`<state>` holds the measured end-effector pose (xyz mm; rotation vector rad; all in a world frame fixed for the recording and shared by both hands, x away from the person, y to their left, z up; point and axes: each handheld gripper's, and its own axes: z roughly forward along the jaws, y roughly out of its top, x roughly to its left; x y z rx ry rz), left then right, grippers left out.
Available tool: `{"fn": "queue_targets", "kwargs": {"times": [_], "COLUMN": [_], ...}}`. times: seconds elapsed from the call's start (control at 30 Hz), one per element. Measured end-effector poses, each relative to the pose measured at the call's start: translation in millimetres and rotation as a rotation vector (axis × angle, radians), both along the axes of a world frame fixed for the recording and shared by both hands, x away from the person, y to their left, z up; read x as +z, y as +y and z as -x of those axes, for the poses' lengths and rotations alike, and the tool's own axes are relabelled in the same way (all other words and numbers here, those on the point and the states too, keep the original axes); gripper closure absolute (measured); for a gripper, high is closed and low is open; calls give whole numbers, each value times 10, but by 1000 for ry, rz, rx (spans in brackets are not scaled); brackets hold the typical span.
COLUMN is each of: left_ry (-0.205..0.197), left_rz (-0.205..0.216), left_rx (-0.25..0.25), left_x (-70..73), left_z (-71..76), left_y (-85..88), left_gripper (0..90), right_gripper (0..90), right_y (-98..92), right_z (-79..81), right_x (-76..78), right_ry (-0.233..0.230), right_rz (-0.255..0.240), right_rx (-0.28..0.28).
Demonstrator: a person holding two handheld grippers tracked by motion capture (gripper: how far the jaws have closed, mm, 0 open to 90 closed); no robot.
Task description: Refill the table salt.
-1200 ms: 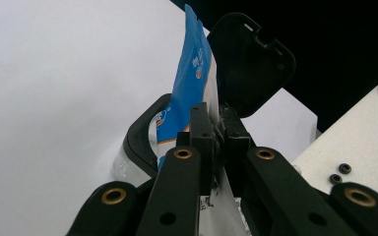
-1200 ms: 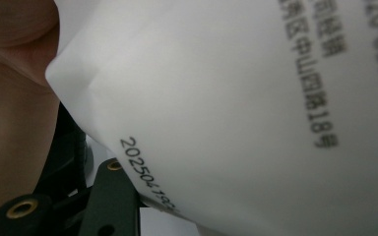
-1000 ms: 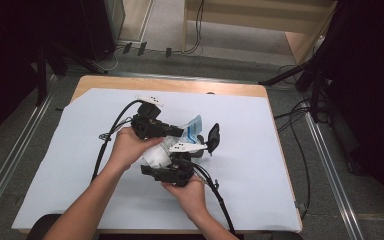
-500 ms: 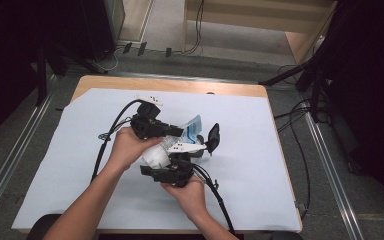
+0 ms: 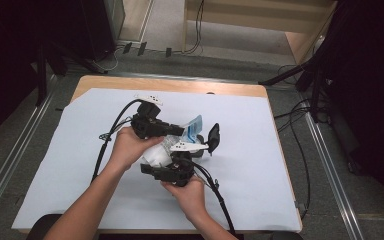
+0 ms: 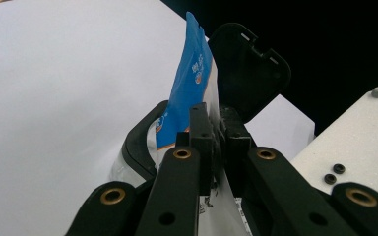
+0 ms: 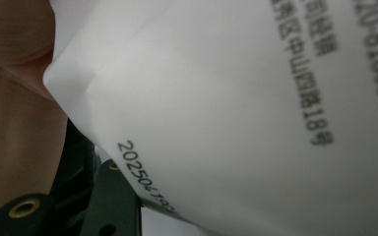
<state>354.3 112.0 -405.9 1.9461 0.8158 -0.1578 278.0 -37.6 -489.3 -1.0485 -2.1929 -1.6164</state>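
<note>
White sheeting covers the wooden surface point(image 5: 260, 200), with dark floor, rails and loose cables around it, and all the work sits near the middle. From the bottom of the high view a person's forearms reach in, each hand carrying a tool. The left tool point(image 6: 215, 129) is clenched on a blue-and-white pouch point(image 6: 189, 83), its jaws pinching the pouch's edge so that the blue end stands up beyond them, in front of the hinged lid of a black case point(image 6: 248, 69) that stands open just behind. The right tool point(image 5: 172, 167) sits lower and nearer the person; its own camera looks straight onto the pouch's white printed back point(image 7: 236, 108), so close that I cannot tell whether its jaws grip the pouch or only lie against it. So the pouch hangs above the surface between the two tools, touching the case's mouth. The main risk, as I judge it, is the thin pinch at the left: a pull or twist from the right side could slide the slick film out of the jaws or tear it at the edge. A smaller risk is the case itself, which looks light and unsupported; pushing the pouch in could tip it or knock the lid shut. Trailing cables near both wrists could also snag.
</note>
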Motion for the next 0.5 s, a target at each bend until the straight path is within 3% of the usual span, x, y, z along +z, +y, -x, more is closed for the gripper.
{"fn": "queue_targets", "kwargs": {"times": [0.5], "left_ry": [3], "left_rz": [-1], "left_rx": [-2], "left_x": [-6], "left_z": [-3], "left_y": [-2], "left_gripper": [885], "right_gripper": [557], "right_y": [1], "right_z": [-1], "right_x": [-4], "right_ry": [0], "right_rz": [3], "right_rx": [-3]}}
